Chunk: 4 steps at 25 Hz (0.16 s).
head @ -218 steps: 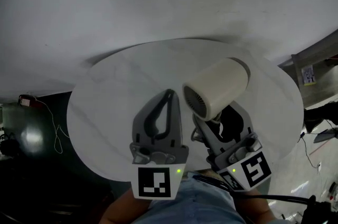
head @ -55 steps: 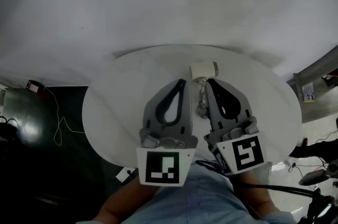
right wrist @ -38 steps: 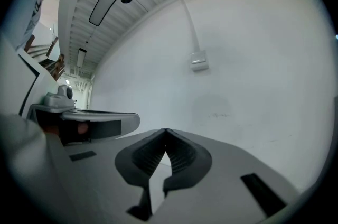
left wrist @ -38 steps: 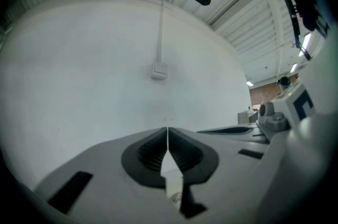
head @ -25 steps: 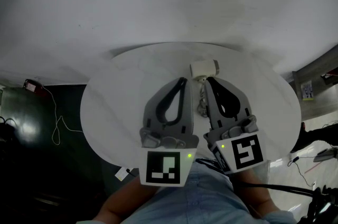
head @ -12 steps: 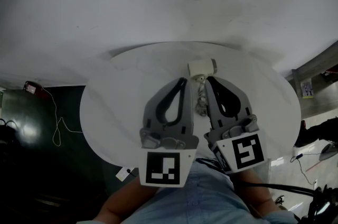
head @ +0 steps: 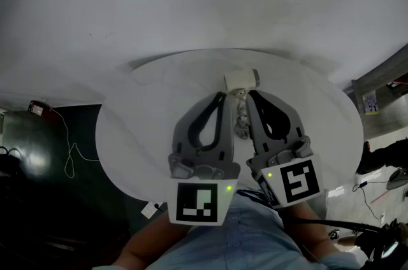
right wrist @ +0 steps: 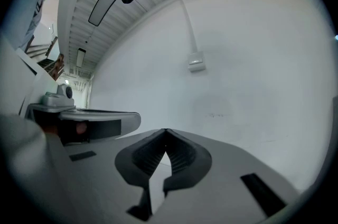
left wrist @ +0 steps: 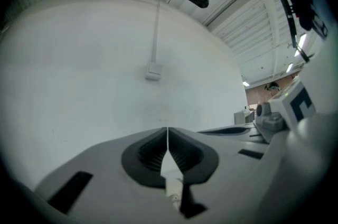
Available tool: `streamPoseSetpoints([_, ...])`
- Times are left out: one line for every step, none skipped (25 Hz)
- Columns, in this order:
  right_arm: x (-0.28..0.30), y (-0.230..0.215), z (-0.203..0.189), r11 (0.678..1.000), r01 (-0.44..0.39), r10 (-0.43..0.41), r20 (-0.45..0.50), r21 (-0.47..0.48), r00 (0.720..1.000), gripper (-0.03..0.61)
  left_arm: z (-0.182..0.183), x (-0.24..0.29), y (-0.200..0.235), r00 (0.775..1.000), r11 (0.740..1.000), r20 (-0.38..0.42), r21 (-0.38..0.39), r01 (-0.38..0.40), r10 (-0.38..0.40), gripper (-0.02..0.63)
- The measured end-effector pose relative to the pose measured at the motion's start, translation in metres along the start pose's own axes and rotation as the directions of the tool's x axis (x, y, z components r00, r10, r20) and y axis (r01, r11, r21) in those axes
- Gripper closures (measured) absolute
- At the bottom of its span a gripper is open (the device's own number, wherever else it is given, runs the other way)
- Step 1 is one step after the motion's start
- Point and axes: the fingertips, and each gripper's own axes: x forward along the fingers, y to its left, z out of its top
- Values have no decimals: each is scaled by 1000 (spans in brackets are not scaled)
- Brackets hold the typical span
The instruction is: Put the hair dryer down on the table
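Note:
The cream hair dryer lies on the round white table, toward its far side. Its handle and coiled cord run back toward me between the two grippers. My left gripper hovers level just left of the cord, jaws shut with nothing between them, tips meeting in the left gripper view. My right gripper sits just right of the cord, also shut and empty, tips together in the right gripper view. Neither gripper touches the dryer. The dryer is hidden in both gripper views.
A white wall stands behind the table, with a small wall box and a cord rising from it. Dark floor lies to the left with a thin cable. A grey cabinet edge is at the right.
In the oldest frame my right gripper held the hair dryer up; now the dryer lies on the table and that gripper is empty. Over the last second nothing has moved.

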Motion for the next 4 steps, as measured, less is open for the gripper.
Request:
streamPoseSetpoints([0, 0, 1, 1000, -2, 2, 5, -3, 1000, 568, 0, 0, 0, 1000, 1000, 1, 0, 0, 0, 600])
streamPoseSetpoints([1, 0, 2, 1000, -4, 4, 8, -7, 1000, 568, 0, 1, 0, 1000, 1000, 2, -3, -1, 1, 600])
streamPoseSetpoints([1, -1, 1, 1000, -5, 5, 7, -9, 1000, 568, 0, 1, 0, 1000, 1000, 2, -7, -3, 3, 600])
streamPoseSetpoints([2, -1, 1, 1000, -6, 6, 5, -11, 1000, 568, 0, 2, 0, 1000, 1000, 3, -11, -4, 4, 600])
